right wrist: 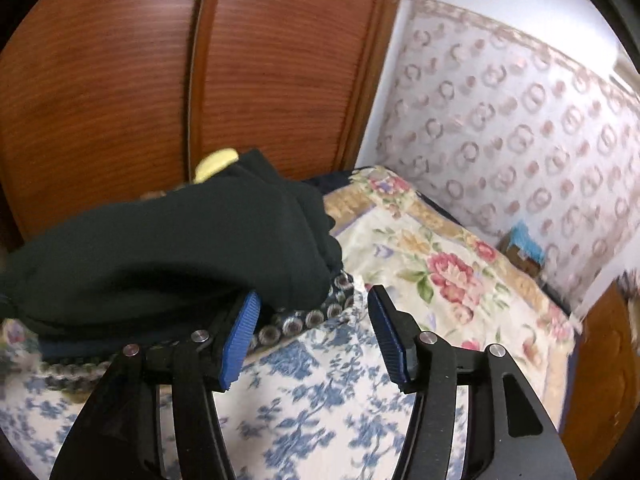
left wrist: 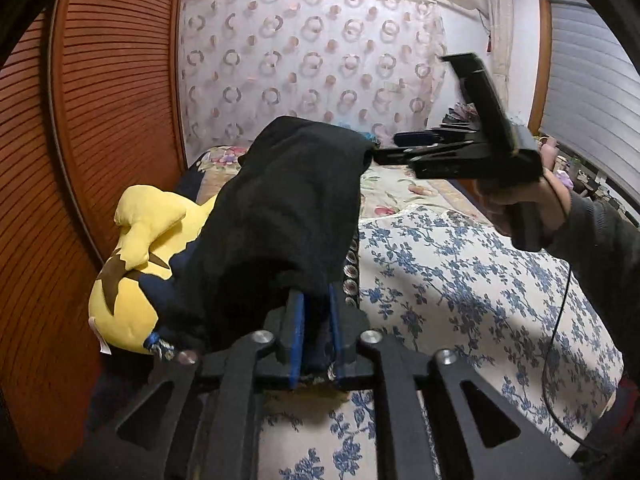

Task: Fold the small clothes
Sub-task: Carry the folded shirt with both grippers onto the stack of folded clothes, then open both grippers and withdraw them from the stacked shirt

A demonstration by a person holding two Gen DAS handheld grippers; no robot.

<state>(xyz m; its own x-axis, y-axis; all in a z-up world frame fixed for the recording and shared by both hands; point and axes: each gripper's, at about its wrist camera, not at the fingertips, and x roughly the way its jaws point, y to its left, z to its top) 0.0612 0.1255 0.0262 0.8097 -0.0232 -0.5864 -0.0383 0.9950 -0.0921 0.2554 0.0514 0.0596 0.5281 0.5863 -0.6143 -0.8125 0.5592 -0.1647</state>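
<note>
Two handheld grippers work over a bed with a blue floral cover. From the left wrist view, the left gripper has its jaws nearly closed, pinching the near end of a black garment that rises toward 12 o'clock. At 2 o'clock, the right gripper touches the garment's far end. From the right wrist view, its jaws stand open; the garment lies at 10 o'clock. A yellow plush toy sits at 9 o'clock.
</note>
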